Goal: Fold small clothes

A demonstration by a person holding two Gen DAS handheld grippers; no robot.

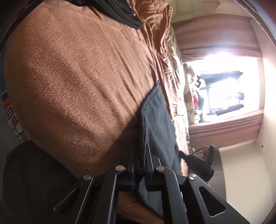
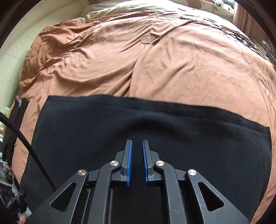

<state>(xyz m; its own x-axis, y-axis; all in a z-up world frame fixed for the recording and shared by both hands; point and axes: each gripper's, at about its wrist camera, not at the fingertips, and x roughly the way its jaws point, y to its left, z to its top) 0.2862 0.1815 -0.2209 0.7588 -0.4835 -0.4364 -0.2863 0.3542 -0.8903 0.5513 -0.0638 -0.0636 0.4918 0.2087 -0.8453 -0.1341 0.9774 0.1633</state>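
Note:
A black garment (image 2: 155, 134) lies spread on a brown blanket (image 2: 172, 69), its far edge straight across the right wrist view. My right gripper (image 2: 137, 143) hovers just over its middle, open by a narrow gap, with the blue pads (image 2: 130, 162) bare. In the left wrist view, which is rolled sideways, my left gripper (image 1: 140, 155) is shut on a thick folded edge of the same dark garment (image 1: 155, 117). From the fingers the cloth runs away over the fuzzy brown blanket (image 1: 77, 77).
Another black garment (image 1: 120, 12) lies at the blanket's far end, and a folded black piece (image 2: 19, 113) sits at the left beside a black cable (image 2: 25, 141). A bright window (image 1: 232, 82) with curtains and a black marked device (image 1: 203, 160) lie beyond the bed.

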